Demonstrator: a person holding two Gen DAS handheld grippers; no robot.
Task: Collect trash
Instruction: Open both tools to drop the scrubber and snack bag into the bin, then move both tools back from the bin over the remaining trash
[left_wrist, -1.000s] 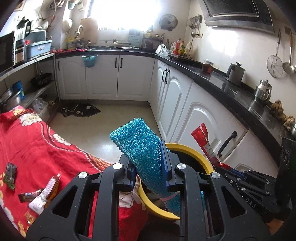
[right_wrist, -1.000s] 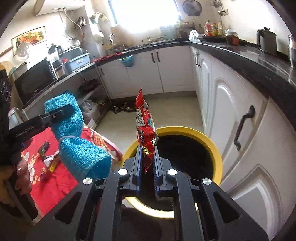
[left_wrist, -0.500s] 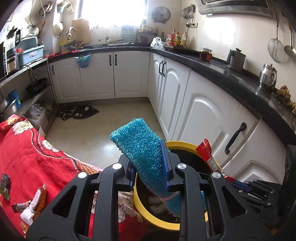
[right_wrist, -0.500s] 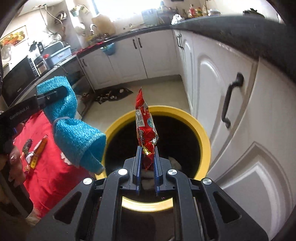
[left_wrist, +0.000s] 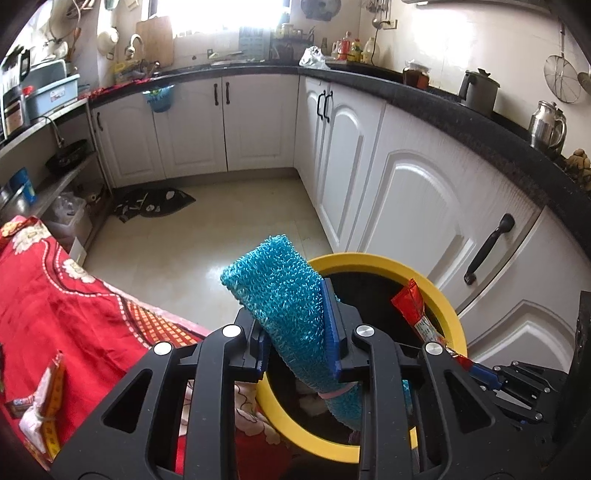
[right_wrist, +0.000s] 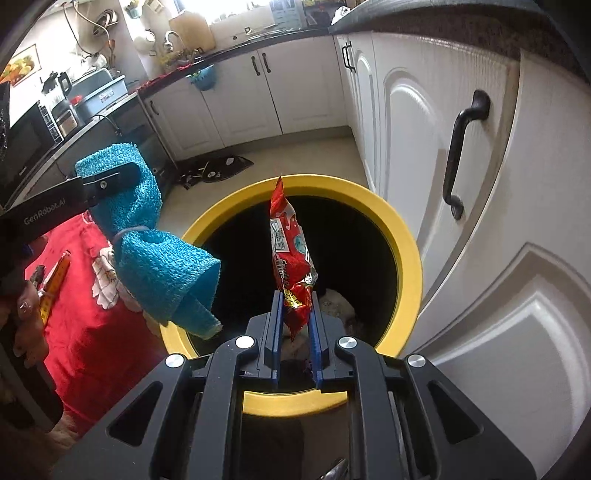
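My left gripper (left_wrist: 295, 339) is shut on a rolled blue scrubby cloth (left_wrist: 284, 299) tied with a band, held over the near rim of the yellow-rimmed trash bin (left_wrist: 448, 317). The cloth (right_wrist: 155, 251) also shows in the right wrist view, hanging at the bin's left edge. My right gripper (right_wrist: 295, 325) holds a red snack wrapper (right_wrist: 291, 251) upright over the bin's dark opening (right_wrist: 413, 258); its jaws stand slightly wider than before but the wrapper still sits between them. The wrapper (left_wrist: 415, 310) shows at the right in the left wrist view. Pale trash lies at the bin's bottom.
A red flowered tablecloth (left_wrist: 55, 302) lies to the left with several wrappers (left_wrist: 44, 402) on it. White cabinet doors (left_wrist: 417, 206) with black handles stand close on the bin's right. Tiled floor (left_wrist: 207, 232) lies beyond, with a dark mat.
Both grippers have moved forward and down over the bin, so the opening fills more of each view. The right jaws have widened a little around the wrapper.
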